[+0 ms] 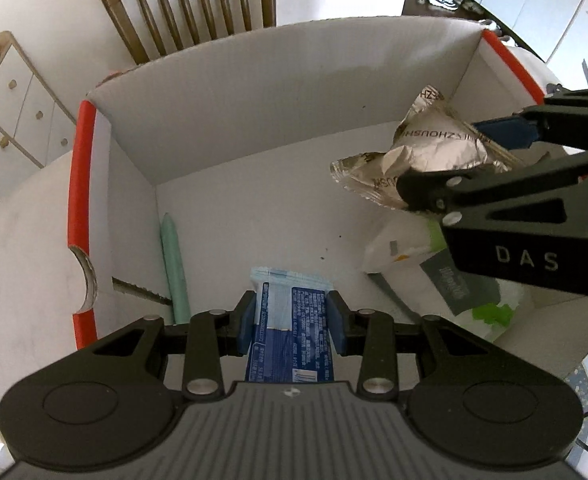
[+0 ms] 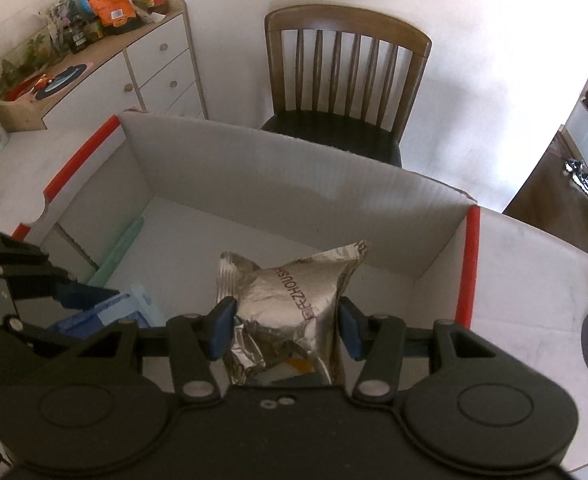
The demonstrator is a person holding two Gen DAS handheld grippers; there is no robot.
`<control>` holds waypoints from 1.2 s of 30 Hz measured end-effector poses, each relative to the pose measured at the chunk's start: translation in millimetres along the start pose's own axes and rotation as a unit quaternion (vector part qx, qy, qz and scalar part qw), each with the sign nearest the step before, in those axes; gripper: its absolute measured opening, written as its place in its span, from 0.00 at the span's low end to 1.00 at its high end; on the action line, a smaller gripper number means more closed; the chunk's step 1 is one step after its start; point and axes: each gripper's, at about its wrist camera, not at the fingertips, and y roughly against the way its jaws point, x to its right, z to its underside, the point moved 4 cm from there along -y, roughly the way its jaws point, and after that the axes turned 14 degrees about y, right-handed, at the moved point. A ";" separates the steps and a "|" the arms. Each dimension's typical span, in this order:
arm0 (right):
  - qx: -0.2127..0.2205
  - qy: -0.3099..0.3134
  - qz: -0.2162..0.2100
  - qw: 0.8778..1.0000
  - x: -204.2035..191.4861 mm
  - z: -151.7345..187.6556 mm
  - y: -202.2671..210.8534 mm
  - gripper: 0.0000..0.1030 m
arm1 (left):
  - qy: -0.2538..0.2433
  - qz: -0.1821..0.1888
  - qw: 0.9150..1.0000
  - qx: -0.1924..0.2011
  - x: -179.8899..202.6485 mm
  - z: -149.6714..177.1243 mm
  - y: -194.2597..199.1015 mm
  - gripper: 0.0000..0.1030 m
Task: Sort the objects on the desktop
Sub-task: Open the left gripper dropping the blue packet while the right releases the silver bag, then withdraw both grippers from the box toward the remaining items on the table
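Note:
A white cardboard box (image 1: 253, 120) with red edges stands open on the white table; it also shows in the right wrist view (image 2: 294, 184). My left gripper (image 1: 292, 322) is shut on a blue packet (image 1: 294, 320) and holds it inside the box. My right gripper (image 2: 285, 330) is shut on a silver foil packet (image 2: 289, 296) over the box's right side. The foil packet (image 1: 434, 144) and the right gripper (image 1: 454, 156) also show in the left wrist view. The left gripper with the blue packet (image 2: 105, 314) shows at the left of the right wrist view.
A mint green stick (image 1: 173, 268) lies along the box's left wall. A white and green bag (image 1: 434, 268) lies in the box's right corner. A wooden chair (image 2: 346, 80) stands behind the table. A white cabinet (image 2: 149, 68) with jars stands at the left.

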 end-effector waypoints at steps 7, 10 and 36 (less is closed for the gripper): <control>-0.001 -0.003 0.007 1.000 1.1 -1.6 -4.4 0.55 | 0.014 0.004 1.000 -0.016 -5.5 -1.4 -3.3 0.36; -0.001 -0.001 0.008 1.000 1.2 -1.2 -3.7 0.60 | 0.020 0.006 1.000 -0.019 -6.1 -0.5 -2.5 0.43; 0.048 -0.009 -0.005 0.999 -1.0 10.7 90.3 0.65 | 0.045 0.040 0.997 0.054 -6.3 21.3 95.8 0.53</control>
